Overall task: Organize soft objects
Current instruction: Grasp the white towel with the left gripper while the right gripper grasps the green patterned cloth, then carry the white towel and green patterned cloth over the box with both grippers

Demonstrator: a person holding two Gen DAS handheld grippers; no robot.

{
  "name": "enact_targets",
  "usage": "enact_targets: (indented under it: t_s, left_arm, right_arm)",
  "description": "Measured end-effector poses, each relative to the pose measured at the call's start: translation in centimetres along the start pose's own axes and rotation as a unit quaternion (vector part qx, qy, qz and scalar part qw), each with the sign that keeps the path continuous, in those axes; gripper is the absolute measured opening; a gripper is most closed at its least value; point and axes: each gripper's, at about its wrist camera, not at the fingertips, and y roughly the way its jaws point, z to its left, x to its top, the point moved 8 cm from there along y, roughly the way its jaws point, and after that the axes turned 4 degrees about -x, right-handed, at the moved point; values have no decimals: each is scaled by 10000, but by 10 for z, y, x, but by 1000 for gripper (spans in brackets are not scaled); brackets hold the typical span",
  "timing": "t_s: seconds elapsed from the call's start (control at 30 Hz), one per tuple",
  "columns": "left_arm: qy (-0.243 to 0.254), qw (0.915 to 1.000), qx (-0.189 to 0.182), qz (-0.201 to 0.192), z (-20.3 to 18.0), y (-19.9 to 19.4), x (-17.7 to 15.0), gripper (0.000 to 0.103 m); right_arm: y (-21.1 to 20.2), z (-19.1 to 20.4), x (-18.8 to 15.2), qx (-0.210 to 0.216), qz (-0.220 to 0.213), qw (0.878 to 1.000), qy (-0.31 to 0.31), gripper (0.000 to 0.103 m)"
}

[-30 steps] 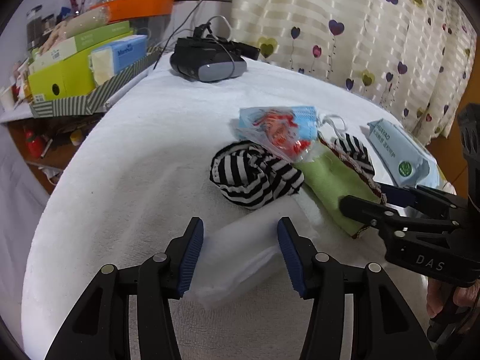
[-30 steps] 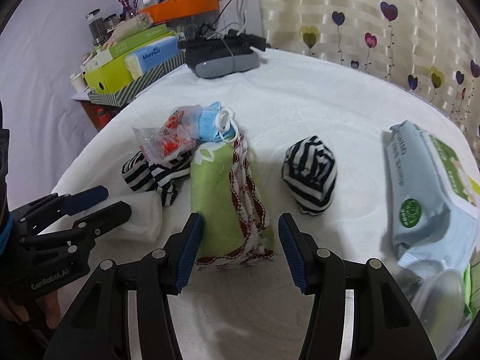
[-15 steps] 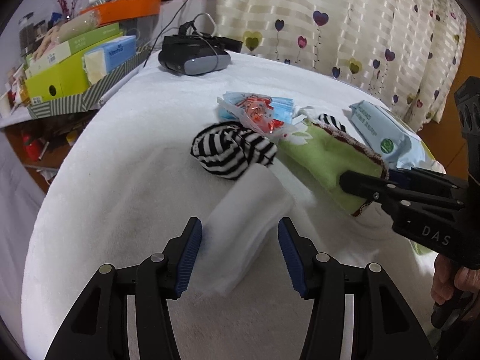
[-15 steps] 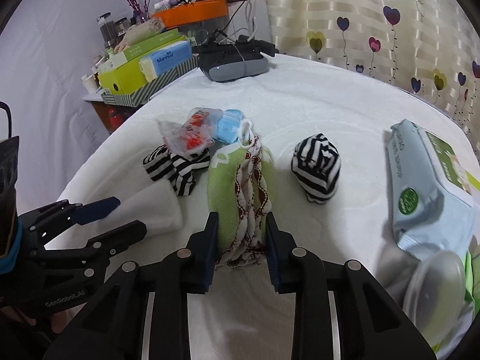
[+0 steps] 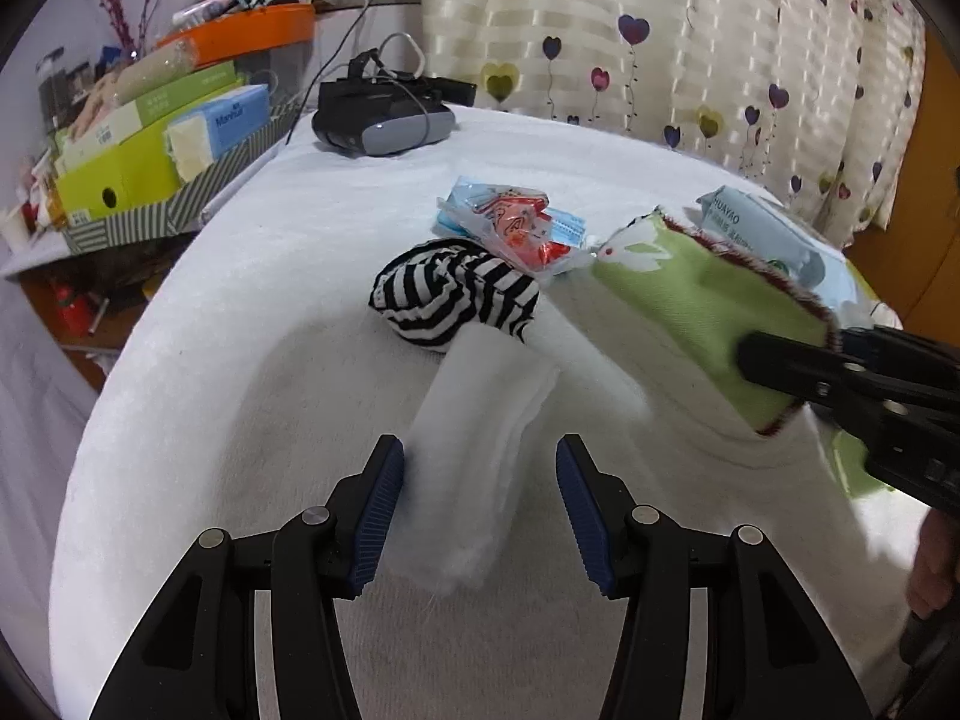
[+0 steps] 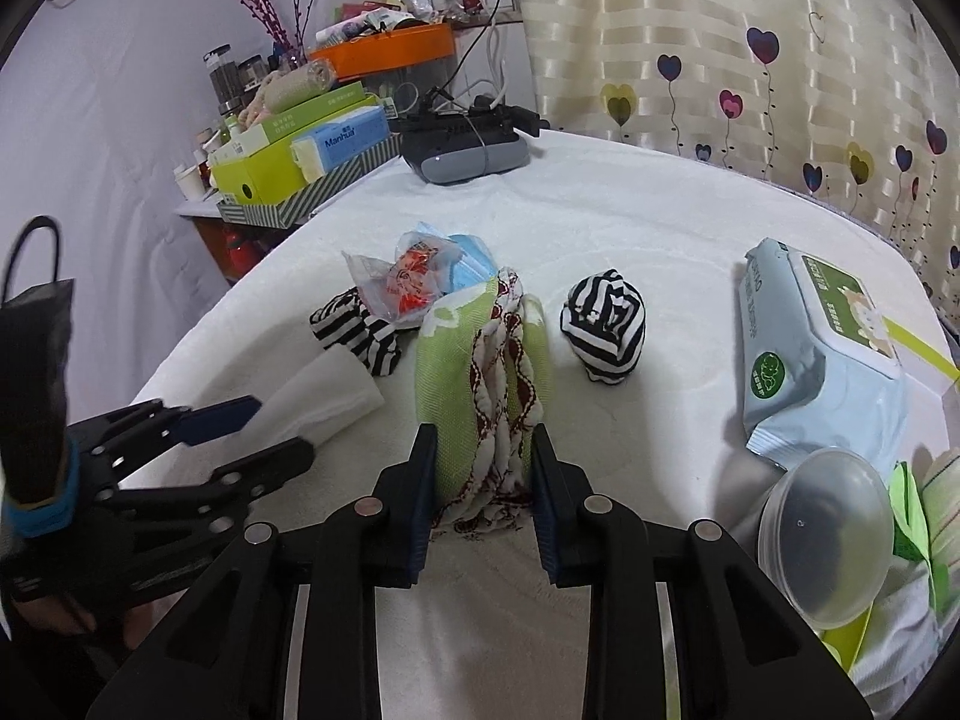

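Note:
My right gripper [image 6: 480, 492] is shut on a folded green cloth with red-and-white trim [image 6: 480, 372], lifted off the white bed; it also shows in the left wrist view [image 5: 702, 306]. My left gripper [image 5: 477, 510] is open, its fingers on either side of a folded white cloth [image 5: 480, 438], also seen in the right wrist view [image 6: 324, 390]. A striped black-and-white sock bundle [image 5: 450, 294] lies just beyond the white cloth. A second striped bundle [image 6: 603, 324] lies right of the green cloth.
A plastic packet of masks [image 5: 516, 228] lies behind the striped bundle. A wet-wipes pack [image 6: 816, 354] and a clear lidded tub [image 6: 822, 534] sit at right. A black headset [image 5: 384, 114] rests at the bed's far side. Stacked boxes [image 5: 150, 144] crowd the left shelf.
My right gripper closed on the green cloth and raised it off the bed. My left gripper stayed open and pulled back a little from the white cloth.

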Motion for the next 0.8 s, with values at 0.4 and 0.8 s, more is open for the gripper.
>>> enact_targets:
  t_s: [0.4,0.8]
  left_arm:
    - [-254,9991,331,-101,8,-6,1,24]
    - [-332,9968,384,-626,-24,-60,8,23]
  right_arm:
    - [-17,-6,1,5,-197,9998,67,29]
    - [-61,-7,-2,198,-617,9979,56,29]
